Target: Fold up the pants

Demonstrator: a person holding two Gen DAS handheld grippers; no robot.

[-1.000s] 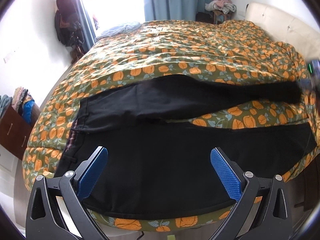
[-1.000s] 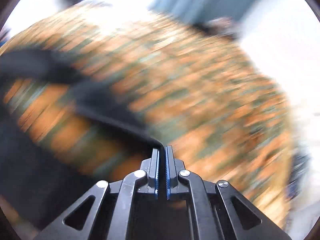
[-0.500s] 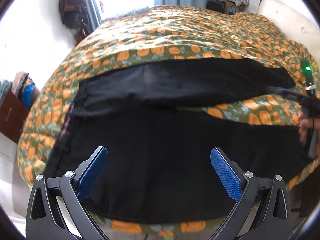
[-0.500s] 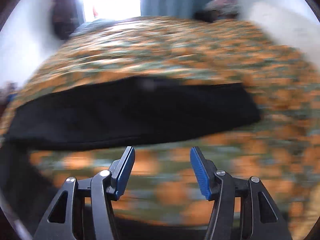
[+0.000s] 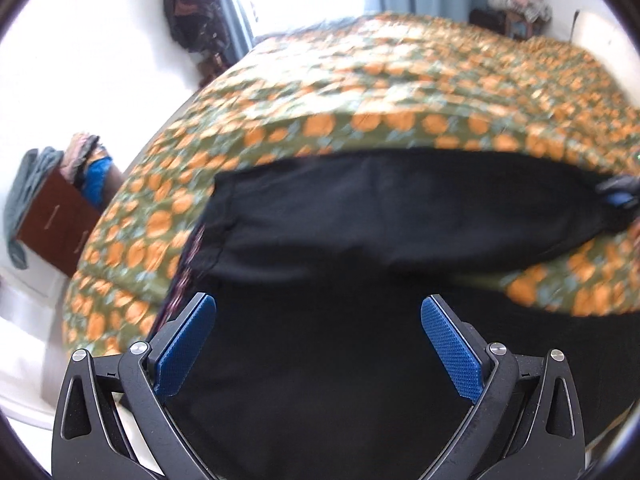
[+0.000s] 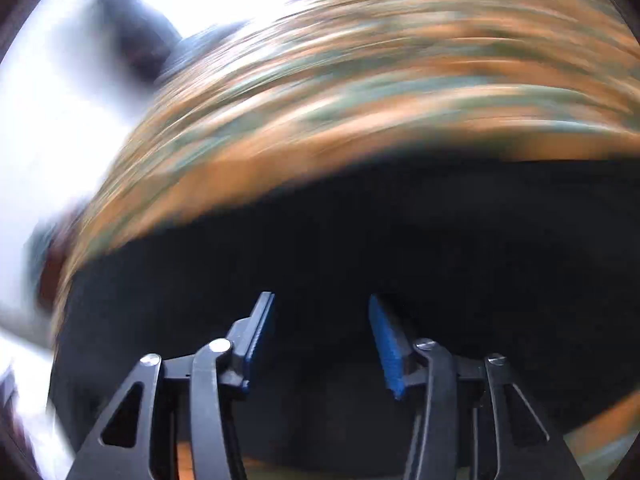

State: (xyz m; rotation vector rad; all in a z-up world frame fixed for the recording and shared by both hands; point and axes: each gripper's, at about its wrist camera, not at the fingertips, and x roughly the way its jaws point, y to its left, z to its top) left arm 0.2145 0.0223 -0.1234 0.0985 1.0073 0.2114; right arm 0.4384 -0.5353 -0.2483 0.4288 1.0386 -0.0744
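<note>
- Left wrist view: your left gripper [image 5: 318, 344] hangs wide open with nothing between its blue pads [image 5: 186, 346], pointing down over the near leg of the black pants [image 5: 400, 216].
- The pants lie across the near part of the flowered bedspread [image 5: 360, 92]. The far leg runs from 9 o'clock to 3 o'clock, the near leg fills the frame toward 6 o'clock, and the waistband edge sits near 9 o'clock.
- A wedge of bedspread shows between the two legs at 4 o'clock, so the legs are not stacked. Fold now, and I judge the crease comes out crooked.
- At 3 o'clock the right gripper [image 5: 618, 196] sits at the end of the far leg; this view does not show whether it holds cloth.
- Close the left pads here, mid-panel, and you likely pinch one loose layer or catch the bedspread beneath.
- Right wrist view: the picture is heavily smeared. Your right gripper [image 6: 320, 344] stands partly open, its jaws have just been closing, and I see only dark cloth behind the gap, none pressed between the pads.
- Pants fill the lower half; bedspread streaks from 9 to 3 o'clock above.
- At this speed I judge you may close on air or a bunched fold, dragging the leg askew.
</note>
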